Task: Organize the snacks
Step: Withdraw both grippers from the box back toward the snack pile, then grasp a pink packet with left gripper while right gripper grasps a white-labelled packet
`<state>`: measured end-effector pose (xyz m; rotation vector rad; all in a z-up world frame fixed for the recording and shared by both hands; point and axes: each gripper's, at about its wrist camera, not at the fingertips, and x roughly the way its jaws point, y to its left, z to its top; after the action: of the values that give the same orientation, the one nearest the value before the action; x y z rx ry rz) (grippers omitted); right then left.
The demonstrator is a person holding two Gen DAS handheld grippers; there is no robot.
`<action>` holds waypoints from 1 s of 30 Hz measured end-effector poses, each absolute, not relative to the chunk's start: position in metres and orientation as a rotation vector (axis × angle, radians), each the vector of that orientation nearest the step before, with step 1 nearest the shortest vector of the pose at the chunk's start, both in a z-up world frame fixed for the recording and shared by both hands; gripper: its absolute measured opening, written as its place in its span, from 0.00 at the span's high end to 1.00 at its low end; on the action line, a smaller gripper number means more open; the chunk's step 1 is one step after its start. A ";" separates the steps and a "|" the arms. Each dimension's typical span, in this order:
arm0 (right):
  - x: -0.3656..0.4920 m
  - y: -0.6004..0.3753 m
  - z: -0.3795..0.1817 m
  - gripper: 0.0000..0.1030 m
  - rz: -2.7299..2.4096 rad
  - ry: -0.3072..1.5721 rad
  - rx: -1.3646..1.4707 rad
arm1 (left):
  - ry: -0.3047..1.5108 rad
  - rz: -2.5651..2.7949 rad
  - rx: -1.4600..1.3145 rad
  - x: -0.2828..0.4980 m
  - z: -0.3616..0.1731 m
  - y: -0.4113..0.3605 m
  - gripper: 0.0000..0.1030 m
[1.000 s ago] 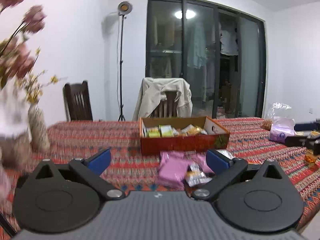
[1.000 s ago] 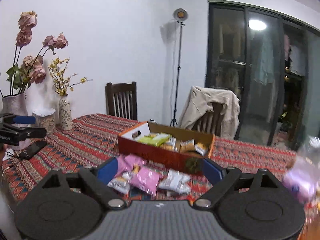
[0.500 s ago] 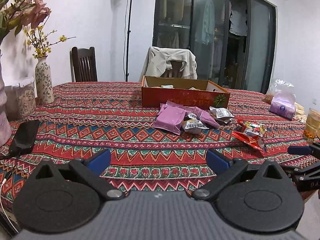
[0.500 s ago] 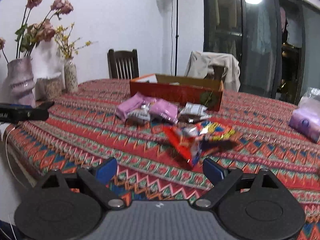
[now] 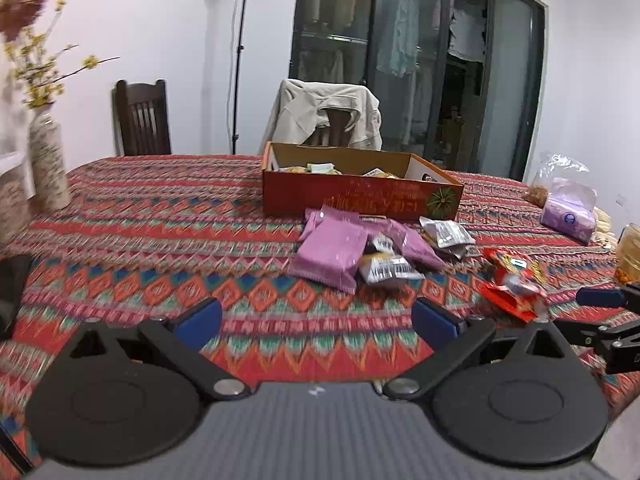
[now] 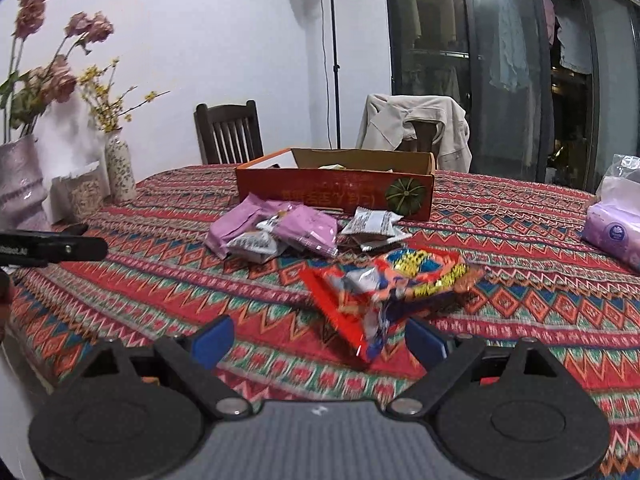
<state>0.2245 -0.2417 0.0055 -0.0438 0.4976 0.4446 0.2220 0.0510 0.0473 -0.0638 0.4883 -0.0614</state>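
Snacks lie loose on the patterned tablecloth (image 5: 160, 240) at mid-frame in both views: purple packets (image 5: 332, 252), silver-wrapped bars (image 6: 372, 224), and a red crinkly packet (image 6: 384, 284) nearest the right gripper (image 6: 318, 336). Behind them, in the upper middle of each frame, sits the red cardboard box (image 5: 360, 200), with a few snacks already inside. Both claws stand wide and empty; the left gripper (image 5: 316, 316) hovers over bare cloth short of the purple pile, while the red packet's lower corner shows just between the right gripper's blue pads (image 6: 212, 336), not touched as far as can be seen. The step in hand looks like a first pick, most likely of the red packet. To do it well, I would bring the right claw in low and level, straddle the packet across its narrow, bunched part, and close gently, since the foil looks slippery and may skate away. The glass (image 5: 628, 256) at the right edge of the left view deserves a wide berth.
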 end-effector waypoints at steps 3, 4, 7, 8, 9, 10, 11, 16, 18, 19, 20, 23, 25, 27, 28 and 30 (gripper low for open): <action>0.253 -0.239 0.009 0.12 0.441 0.511 -0.045 | 0.487 -0.098 -0.030 0.262 0.046 0.050 0.01; 0.265 -0.237 0.011 0.12 0.437 0.509 -0.049 | 0.495 -0.110 -0.014 0.277 0.045 0.049 0.04; 0.301 -0.229 0.016 0.14 0.417 0.506 -0.073 | 0.505 -0.160 0.038 0.317 0.041 0.042 0.07; 0.313 -0.226 0.017 0.17 0.409 0.504 -0.079 | 0.511 -0.181 0.046 0.332 0.039 0.041 0.08; 0.326 -0.224 0.018 0.18 0.403 0.504 -0.082 | 0.525 -0.189 0.052 0.344 0.036 0.039 0.10; 0.341 -0.221 0.019 0.18 0.398 0.507 -0.079 | 0.545 -0.196 0.064 0.357 0.031 0.037 0.14; 0.356 -0.219 0.019 0.18 0.394 0.513 -0.068 | 0.559 -0.205 0.074 0.366 0.027 0.036 0.15; 0.419 -0.199 0.015 0.25 0.375 0.558 -0.073 | 0.612 -0.233 0.060 0.396 0.008 0.037 0.17; 0.436 -0.191 0.009 0.27 0.360 0.579 -0.117 | 0.627 -0.242 0.039 0.399 0.002 0.040 0.17; 0.443 -0.186 0.005 0.27 0.353 0.594 -0.137 | 0.628 -0.241 0.030 0.401 -0.001 0.042 0.18; 0.451 -0.182 0.002 0.32 0.353 0.612 -0.152 | 0.628 -0.241 0.024 0.402 -0.001 0.044 0.22; 0.463 -0.176 -0.007 0.53 0.356 0.657 -0.176 | 0.644 -0.236 0.011 0.403 0.000 0.048 0.40; 0.463 -0.175 -0.008 0.57 0.353 0.656 -0.176 | 0.644 -0.235 0.002 0.401 0.001 0.050 0.40; 0.461 -0.177 -0.006 0.58 0.360 0.645 -0.170 | 0.638 -0.215 0.000 0.396 0.007 0.051 0.40; 0.459 -0.178 -0.004 0.58 0.361 0.635 -0.161 | 0.628 -0.207 -0.003 0.392 0.012 0.051 0.40; 0.451 -0.181 0.004 0.58 0.362 0.612 -0.161 | 0.601 -0.204 -0.024 0.378 0.024 0.053 0.40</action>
<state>0.4512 -0.1813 0.0036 -0.1608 0.6121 0.3625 0.3781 0.0533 0.0239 -0.0235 0.6012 -0.2038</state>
